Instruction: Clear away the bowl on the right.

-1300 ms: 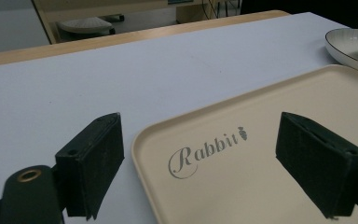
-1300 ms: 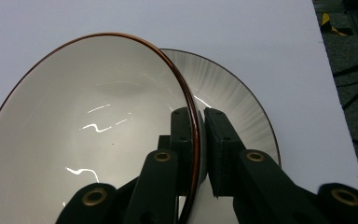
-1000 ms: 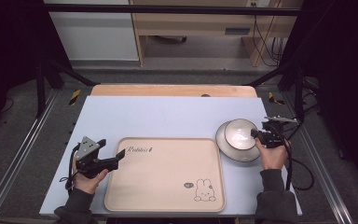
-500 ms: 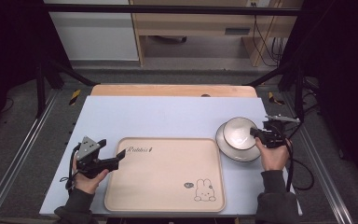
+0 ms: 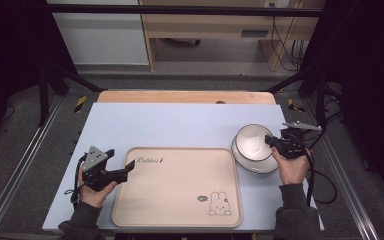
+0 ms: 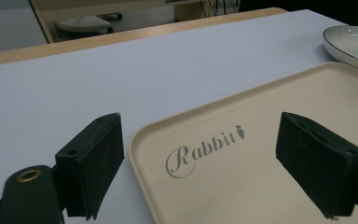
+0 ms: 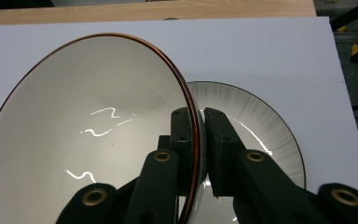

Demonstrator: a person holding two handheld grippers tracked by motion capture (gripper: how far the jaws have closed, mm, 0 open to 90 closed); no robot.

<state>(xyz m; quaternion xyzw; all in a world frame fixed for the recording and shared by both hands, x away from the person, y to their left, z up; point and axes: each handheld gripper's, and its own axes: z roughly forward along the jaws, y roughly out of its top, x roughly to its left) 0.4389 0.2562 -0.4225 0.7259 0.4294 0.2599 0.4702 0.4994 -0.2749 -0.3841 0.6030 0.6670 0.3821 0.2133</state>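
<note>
From above, the right gripper (image 5: 276, 143) clamps the near-right rim of a white bowl (image 5: 252, 142) that sits over a plate (image 5: 255, 162) at the table's right side. The beige tray (image 5: 180, 187) lies just left of the plate, so the bowl's likely path runs leftward, and the right hand is much nearer. The left gripper (image 5: 125, 170) rests at the tray's left edge.

In the left gripper view, its jaws stand wide apart, straddling the tray's corner (image 6: 142, 140), holding nothing.

In the right gripper view, the jaws pinch the bowl's brown-edged rim (image 7: 193, 116), with the bowl tilted above the plate (image 7: 261, 135).
</note>
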